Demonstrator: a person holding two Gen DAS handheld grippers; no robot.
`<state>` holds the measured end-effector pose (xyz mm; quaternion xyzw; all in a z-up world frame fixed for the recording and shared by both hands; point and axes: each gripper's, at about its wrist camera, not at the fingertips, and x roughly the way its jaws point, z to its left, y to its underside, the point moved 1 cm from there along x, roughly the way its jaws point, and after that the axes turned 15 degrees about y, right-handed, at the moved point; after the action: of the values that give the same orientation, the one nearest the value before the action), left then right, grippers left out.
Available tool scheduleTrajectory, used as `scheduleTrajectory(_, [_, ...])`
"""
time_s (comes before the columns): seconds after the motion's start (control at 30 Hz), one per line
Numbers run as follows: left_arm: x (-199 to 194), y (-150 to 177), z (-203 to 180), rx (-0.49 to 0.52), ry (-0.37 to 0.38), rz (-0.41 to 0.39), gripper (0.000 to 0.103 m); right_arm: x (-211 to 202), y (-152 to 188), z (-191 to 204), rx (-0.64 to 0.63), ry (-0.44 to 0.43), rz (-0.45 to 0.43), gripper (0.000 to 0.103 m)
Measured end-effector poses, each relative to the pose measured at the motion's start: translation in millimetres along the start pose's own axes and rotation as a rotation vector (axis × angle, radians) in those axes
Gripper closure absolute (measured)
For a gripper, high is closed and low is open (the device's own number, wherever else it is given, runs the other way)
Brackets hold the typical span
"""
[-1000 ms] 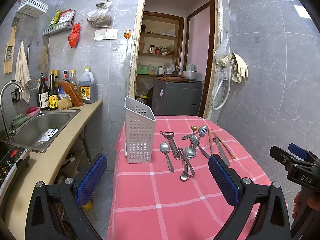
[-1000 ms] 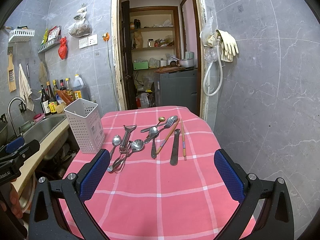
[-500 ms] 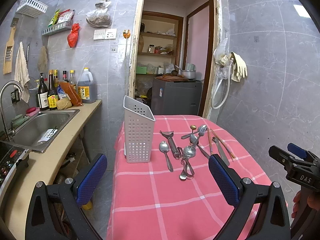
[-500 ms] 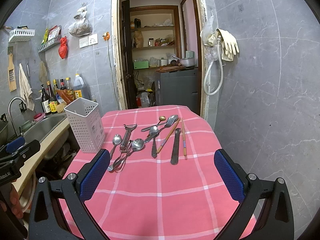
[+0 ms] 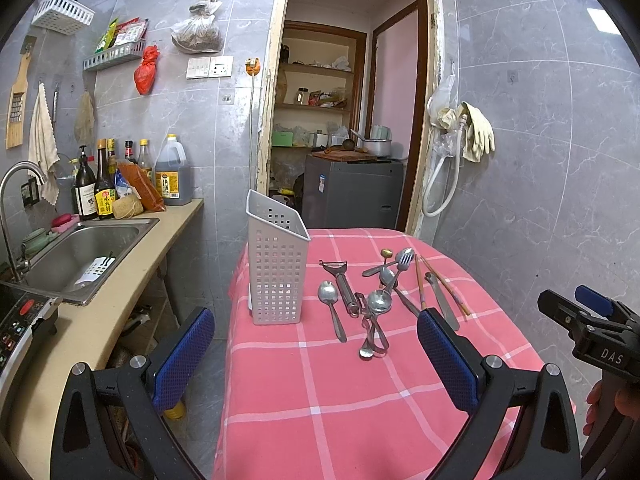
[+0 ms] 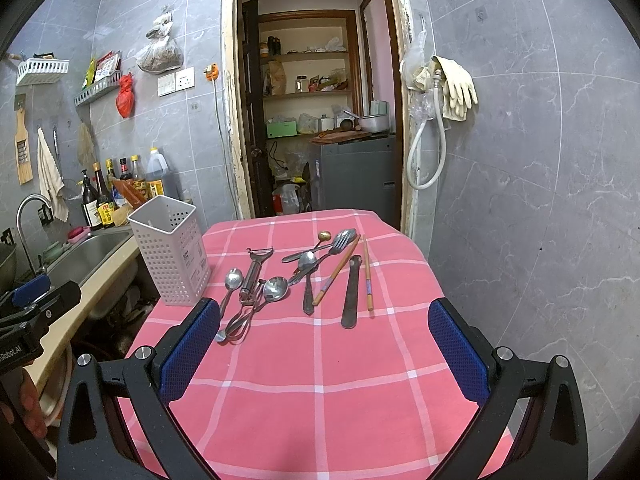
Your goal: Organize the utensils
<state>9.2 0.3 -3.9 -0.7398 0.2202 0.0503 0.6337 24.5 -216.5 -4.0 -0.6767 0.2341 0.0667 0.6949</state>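
Right wrist view showed nothing yet picked: spoons point(image 6: 234, 280), a peeler point(image 6: 256, 270), a fork point(image 6: 338, 245), chopsticks point(image 6: 367, 276) and a flat dark blade point(image 6: 351, 296) scattered on the pink checked tablecloth point(image 6: 320, 380), with the white slotted holder point(image 6: 172, 252) upright at the cloth's left edge. Best begun, judging from this, with a piece lying clear of the rest, such as the right-hand chopstick or the dark blade, gripped mid-handle and lifted level, then tipped handle-down into the holder; the tangled spoon and peeler cluster better left until loosened. Right gripper point(image 6: 324, 356) spread wide, empty, above bare cloth, short of the cutlery. Left gripper point(image 5: 316, 360) likewise spread wide, empty, touching nothing, near the holder point(image 5: 276, 268).
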Motion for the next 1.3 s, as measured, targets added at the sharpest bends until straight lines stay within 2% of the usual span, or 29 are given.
scheduleTrajectory(0.97, [5.0, 9.2, -0.8, 0.006, -0.01, 0.013, 0.001, 5.5, 4.8, 3.5, 0.017, -0.008, -0.006, 0.001])
scheduleTrajectory(1.13, [15.8, 0.3, 0.6, -0.005, -0.014, 0.015, 0.001, 10.8, -13.9, -2.4, 0.021, -0.01, -0.03, 0.001])
scheduleTrajectory(1.3, [29.3, -15.6, -8.3, 0.008, -0.021, -0.02, 0.001, 21.9, -35.0, -9.0, 0.025, -0.012, -0.057, 0.001])
